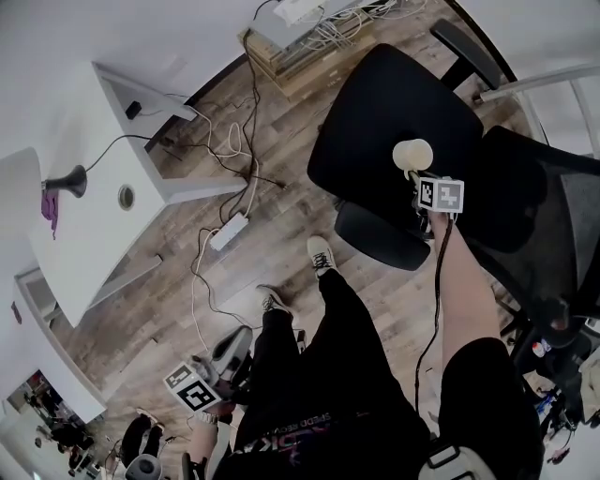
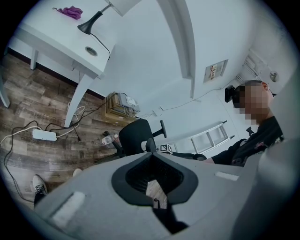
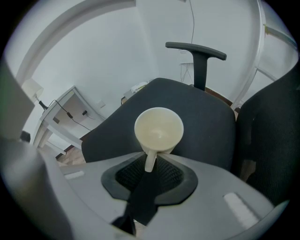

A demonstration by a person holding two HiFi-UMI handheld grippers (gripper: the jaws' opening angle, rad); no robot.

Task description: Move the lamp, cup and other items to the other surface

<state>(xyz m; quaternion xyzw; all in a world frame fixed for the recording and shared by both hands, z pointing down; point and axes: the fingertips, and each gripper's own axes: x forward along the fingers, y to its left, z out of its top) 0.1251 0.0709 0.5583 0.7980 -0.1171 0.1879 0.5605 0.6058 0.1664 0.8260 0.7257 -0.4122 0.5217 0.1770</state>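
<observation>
A cream cup [image 1: 412,152] [image 3: 158,129] hangs upright just over the seat of a black office chair [image 1: 394,122] [image 3: 206,117]. My right gripper [image 1: 418,178] [image 3: 150,157] is shut on its thin handle, with the bowl ahead of the tips. My left gripper [image 1: 202,375] [image 2: 154,187] hangs low by my legs, open, with only floor showing between its fingers. The black lamp [image 1: 70,180] [image 2: 93,21] and a purple cloth [image 1: 49,206] [image 2: 70,10] are on the white desk [image 1: 112,225] [image 2: 61,44] at the left.
A second, mesh-backed chair [image 1: 534,206] stands right of the first. A white power strip [image 1: 230,230] [image 2: 44,135] and loose cables lie on the wood floor between desk and chair. A box with cables [image 1: 300,37] sits by the far wall.
</observation>
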